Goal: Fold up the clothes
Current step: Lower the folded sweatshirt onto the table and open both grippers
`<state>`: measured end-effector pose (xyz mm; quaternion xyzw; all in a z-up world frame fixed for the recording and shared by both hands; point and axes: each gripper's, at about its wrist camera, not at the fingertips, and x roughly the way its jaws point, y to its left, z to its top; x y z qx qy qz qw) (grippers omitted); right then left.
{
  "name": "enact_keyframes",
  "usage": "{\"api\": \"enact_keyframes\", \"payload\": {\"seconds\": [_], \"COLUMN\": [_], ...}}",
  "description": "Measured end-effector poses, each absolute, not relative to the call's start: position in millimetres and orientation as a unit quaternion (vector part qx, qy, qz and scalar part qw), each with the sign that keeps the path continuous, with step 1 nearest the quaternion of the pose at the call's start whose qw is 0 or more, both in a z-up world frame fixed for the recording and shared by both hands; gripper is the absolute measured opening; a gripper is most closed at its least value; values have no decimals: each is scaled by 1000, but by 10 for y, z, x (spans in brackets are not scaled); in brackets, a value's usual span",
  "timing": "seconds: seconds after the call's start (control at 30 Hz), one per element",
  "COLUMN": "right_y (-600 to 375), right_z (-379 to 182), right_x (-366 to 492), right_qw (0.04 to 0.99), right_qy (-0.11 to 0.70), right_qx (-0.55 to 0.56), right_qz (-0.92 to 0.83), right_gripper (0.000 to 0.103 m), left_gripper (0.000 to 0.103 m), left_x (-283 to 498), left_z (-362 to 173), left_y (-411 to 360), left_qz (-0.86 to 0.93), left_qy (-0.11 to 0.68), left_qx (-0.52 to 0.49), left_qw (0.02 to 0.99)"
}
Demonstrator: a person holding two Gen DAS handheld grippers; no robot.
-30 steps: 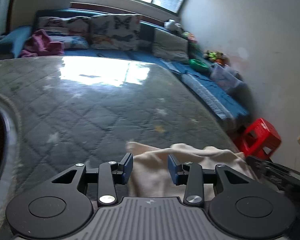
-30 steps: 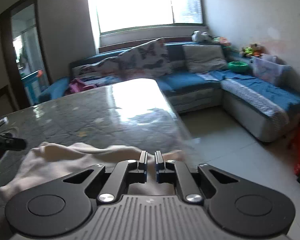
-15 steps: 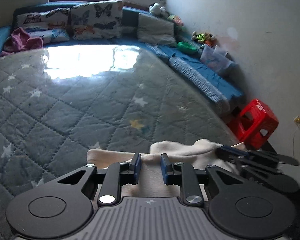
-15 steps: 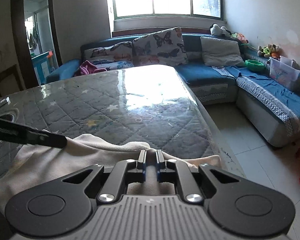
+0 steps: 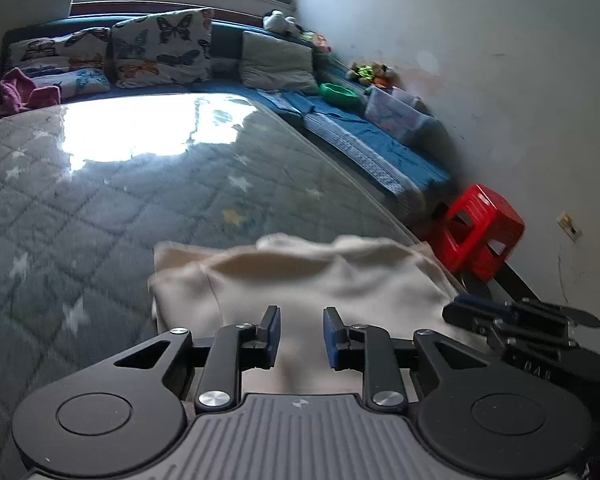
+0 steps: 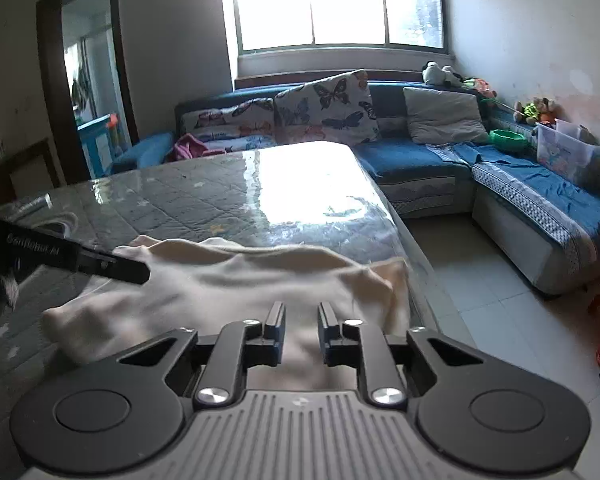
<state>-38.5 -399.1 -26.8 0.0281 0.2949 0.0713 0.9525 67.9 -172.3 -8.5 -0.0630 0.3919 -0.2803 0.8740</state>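
Note:
A cream garment (image 5: 300, 280) lies folded over on the near right corner of the quilted grey table (image 5: 120, 208); it also shows in the right wrist view (image 6: 240, 288). My left gripper (image 5: 300, 336) is open just above the garment's near part, with nothing between its blue pads. My right gripper (image 6: 301, 334) is open over the garment's right side, also empty. The right gripper shows at the left view's right edge (image 5: 516, 320), and the left gripper's finger shows in the right view (image 6: 100, 264).
The table edge (image 6: 404, 232) drops to a tiled floor on the right. A red stool (image 5: 476, 232) stands by the wall. A blue corner sofa (image 6: 420, 156) with butterfly cushions lies beyond. A doorway (image 6: 88, 92) is at the far left.
Both grippers have opened and let go of the garment. It now lies folded on the table, and both grippers have drawn back slightly above it.

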Motion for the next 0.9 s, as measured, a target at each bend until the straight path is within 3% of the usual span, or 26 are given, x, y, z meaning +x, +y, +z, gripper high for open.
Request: {"api": "enact_keyframes", "payload": {"seconds": [0.33,0.6,0.67,0.73,0.9], "right_y": [-3954,-3652,-3581,-3532,-3456], "right_z": [-358,-435,-460,-439,-477], "right_x": [-680,-606,-634,-677,-703], "right_qw": [957,955,956,958,958], "right_qy": [286,284,280,273,276], "right_qx": [5,-10,-30,-39,-31], "right_qz": [54,85,78,76,76], "right_gripper": [22,29,31,37,51], "left_gripper": [27,28,34,43,47], "left_x": [346,303,283,250,205], "left_z": [-146,-176,-160,-128,-165], "left_y": [-1625,-1543,-1520,-1498,-1478], "left_qz": [-278,-261,-258,-258,-249], "left_qy": [384,382,381,374,377], "left_qx": [-63,-65,-69,-70,-70], "left_qw": [878,884,885,888,889]}}
